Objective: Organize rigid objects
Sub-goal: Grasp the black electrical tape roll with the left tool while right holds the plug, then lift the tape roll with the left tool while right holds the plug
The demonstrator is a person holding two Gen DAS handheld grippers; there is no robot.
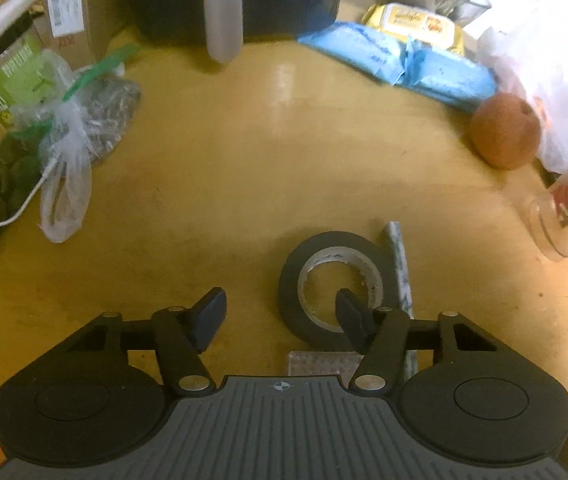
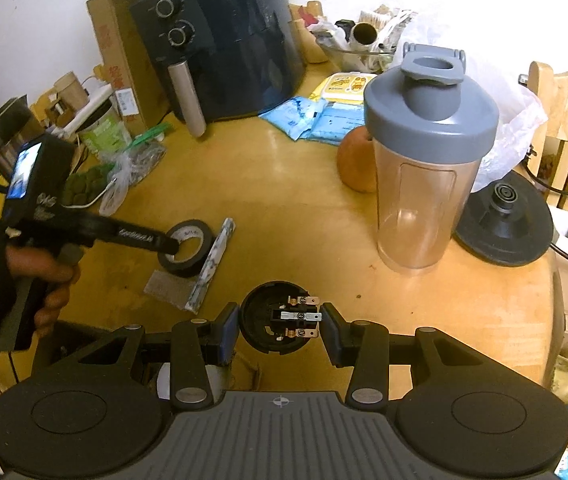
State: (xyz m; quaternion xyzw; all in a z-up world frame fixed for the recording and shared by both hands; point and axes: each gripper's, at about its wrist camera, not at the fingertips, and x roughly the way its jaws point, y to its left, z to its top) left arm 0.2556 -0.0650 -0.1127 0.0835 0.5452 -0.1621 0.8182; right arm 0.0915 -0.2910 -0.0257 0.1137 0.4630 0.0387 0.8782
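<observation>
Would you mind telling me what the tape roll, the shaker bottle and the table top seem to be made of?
Tape roll: matte black, probably vinyl tape, wound on a pale core that looks like card.
Shaker bottle: clear plastic body, you see through it; grey matte lid, likely plastic too.
Table top: yellowish wood or laminate with a glossy finish, judging by the light reflection; which one is unclear.
</observation>
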